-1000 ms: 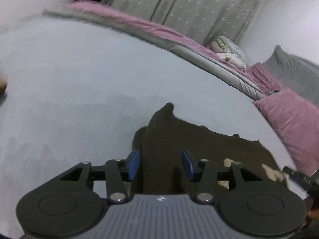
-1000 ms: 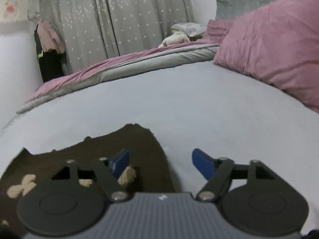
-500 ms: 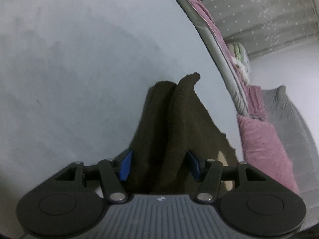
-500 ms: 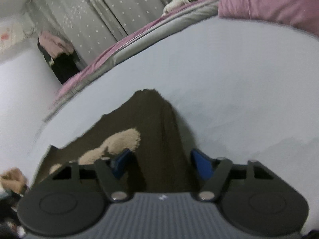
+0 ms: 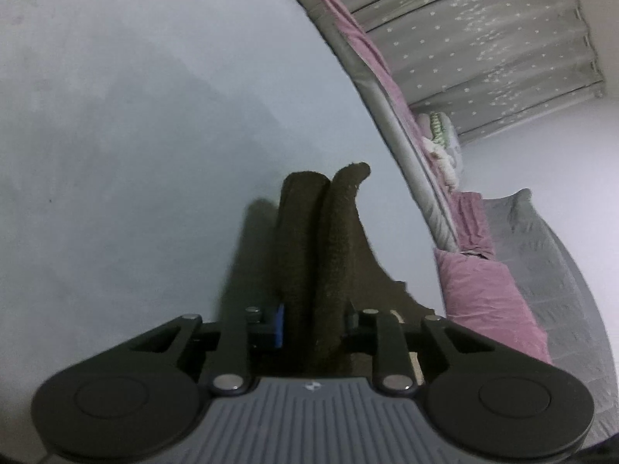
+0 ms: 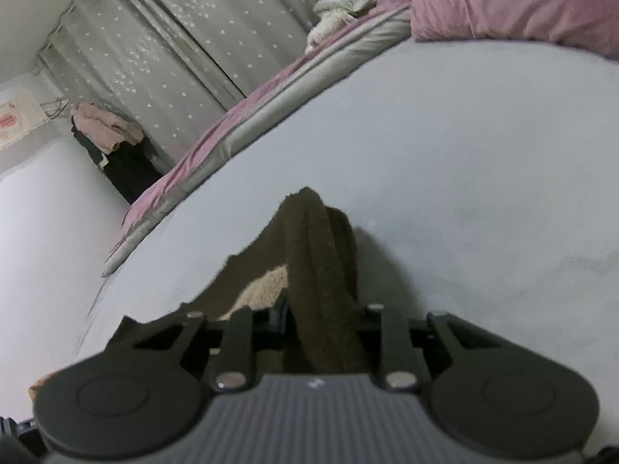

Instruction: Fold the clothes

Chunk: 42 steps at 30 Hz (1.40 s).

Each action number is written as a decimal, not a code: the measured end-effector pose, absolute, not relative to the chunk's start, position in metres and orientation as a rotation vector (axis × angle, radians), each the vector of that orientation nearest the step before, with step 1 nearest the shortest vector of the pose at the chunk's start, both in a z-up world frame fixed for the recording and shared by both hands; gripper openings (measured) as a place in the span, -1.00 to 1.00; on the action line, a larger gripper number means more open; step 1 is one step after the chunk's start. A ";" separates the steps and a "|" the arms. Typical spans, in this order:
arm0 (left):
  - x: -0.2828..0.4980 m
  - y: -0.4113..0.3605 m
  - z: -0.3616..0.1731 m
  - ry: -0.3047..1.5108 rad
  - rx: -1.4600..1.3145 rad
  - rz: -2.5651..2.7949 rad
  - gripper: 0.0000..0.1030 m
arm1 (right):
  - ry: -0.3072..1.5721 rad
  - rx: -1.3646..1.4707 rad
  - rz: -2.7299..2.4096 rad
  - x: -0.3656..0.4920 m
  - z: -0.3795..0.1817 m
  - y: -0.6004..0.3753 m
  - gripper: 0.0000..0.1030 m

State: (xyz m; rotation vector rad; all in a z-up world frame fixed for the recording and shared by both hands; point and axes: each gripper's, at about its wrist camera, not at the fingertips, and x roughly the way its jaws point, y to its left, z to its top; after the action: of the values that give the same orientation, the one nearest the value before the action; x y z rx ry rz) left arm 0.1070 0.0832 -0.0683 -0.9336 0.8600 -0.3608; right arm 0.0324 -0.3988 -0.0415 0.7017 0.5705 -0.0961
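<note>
Left gripper (image 5: 314, 323): jaws closing narrow on a bunched ridge of the brown garment (image 5: 321, 255), blue pad pressing the cloth on one side, other pad hidden behind the fabric. Two thick rolls of cloth running forward from between the jaws, ending in a curled tip.

Right gripper (image 6: 327, 321): jaws closing likewise, narrow, pinching a raised fold of the same brown garment (image 6: 317, 270); pads mostly buried in the pile.

Garment: fleecy, dark brown, with a pale beige patch (image 6: 267, 288) showing beside the right grip. Lying on the bed (image 6: 464, 193), on its light blue-grey sheet, the stretch between the two grips mostly out of view.

Surroundings: pink pillow (image 5: 491, 301) and grey pillow (image 5: 557, 255) at the head of the bed, pink-and-grey quilt (image 6: 216, 143) bunched along the far edge, grey starred curtains (image 6: 201, 38) behind, clothes (image 6: 112, 131) hanging by the wall.

Progress, judging by the lie of things: both edges being gripped, no fold visibly laid flat yet; lifting, carrying over and smoothing all seemingly remaining.
</note>
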 end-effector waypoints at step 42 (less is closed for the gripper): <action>0.020 0.114 -0.120 0.899 -1.095 -0.341 -0.44 | 0.467 0.171 -0.088 -0.069 0.007 -0.209 -0.38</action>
State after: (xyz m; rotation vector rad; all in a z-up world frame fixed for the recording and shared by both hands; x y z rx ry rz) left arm 0.0198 0.1145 -0.1200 -1.0947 0.8988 -0.3408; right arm -0.0685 -0.2090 0.0070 0.1713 0.4665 -0.0879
